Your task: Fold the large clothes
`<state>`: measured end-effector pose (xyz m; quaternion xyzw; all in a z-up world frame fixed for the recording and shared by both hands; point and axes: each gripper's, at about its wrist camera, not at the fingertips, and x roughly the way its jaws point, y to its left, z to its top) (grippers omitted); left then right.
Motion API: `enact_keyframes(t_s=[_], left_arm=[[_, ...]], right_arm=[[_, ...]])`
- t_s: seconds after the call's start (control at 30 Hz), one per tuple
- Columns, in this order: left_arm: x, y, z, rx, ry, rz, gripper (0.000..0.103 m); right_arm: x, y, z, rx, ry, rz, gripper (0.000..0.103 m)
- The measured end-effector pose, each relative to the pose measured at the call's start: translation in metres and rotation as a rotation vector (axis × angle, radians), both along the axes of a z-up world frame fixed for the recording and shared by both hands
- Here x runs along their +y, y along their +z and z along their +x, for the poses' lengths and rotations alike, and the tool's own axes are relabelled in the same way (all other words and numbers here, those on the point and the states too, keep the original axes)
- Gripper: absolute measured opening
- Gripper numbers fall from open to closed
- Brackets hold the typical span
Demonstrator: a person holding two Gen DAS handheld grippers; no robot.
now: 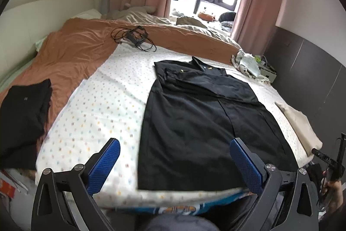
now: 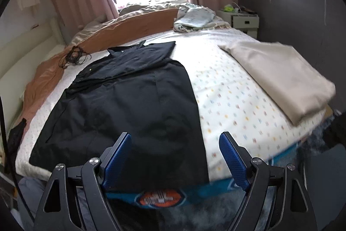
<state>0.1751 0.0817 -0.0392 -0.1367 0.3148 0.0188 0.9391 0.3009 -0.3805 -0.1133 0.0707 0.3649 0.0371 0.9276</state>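
A large black shirt (image 1: 201,114) lies flat on the white dotted sheet (image 1: 97,105), collar at the far end, sleeves folded in across the chest. It also shows in the right wrist view (image 2: 129,101). My left gripper (image 1: 174,144) is open and empty above the shirt's near hem. My right gripper (image 2: 175,140) is open and empty above the hem's right corner. The right gripper's body shows at the left wrist view's right edge (image 1: 330,161).
A folded beige cloth (image 2: 281,75) lies right of the shirt. A folded black garment (image 1: 23,114) lies left on the orange blanket (image 1: 75,51). Black cables (image 1: 134,37) lie beyond. A crumpled cloth (image 2: 194,18) and a white nightstand (image 2: 244,21) are at the far right.
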Motion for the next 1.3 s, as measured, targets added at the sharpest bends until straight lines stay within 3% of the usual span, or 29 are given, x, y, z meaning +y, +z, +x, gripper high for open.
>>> enact_keyframes(t_s=[0.47, 0.67, 0.83, 1.1, 1.23, 1.3], left_arm=[[-0.003, -0.025, -0.089, -0.024, 0.044, -0.068, 0.101], [0.007, -0.044, -0.109, -0.022, 0.048, -0.124, 0.098], [0.019, -0.066, -0.103, 0.033, 0.058, -0.214, 0.081], [0.025, -0.077, -0.084, 0.044, 0.047, -0.24, 0.079], [0.035, -0.096, -0.071, 0.09, 0.054, -0.309, 0.068], [0.038, -0.105, -0.067, 0.108, 0.055, -0.327, 0.067]], right_arm=[[-0.036, -0.014, -0.093, -0.009, -0.035, 0.121, 0.083], [-0.044, -0.022, -0.108, 0.011, -0.018, 0.171, 0.083], [-0.046, -0.032, -0.11, 0.034, -0.009, 0.22, 0.083], [-0.054, -0.041, -0.098, 0.014, 0.003, 0.311, 0.081], [-0.056, -0.06, -0.078, 0.045, -0.003, 0.378, 0.067], [-0.058, -0.072, -0.068, 0.07, -0.002, 0.416, 0.065]])
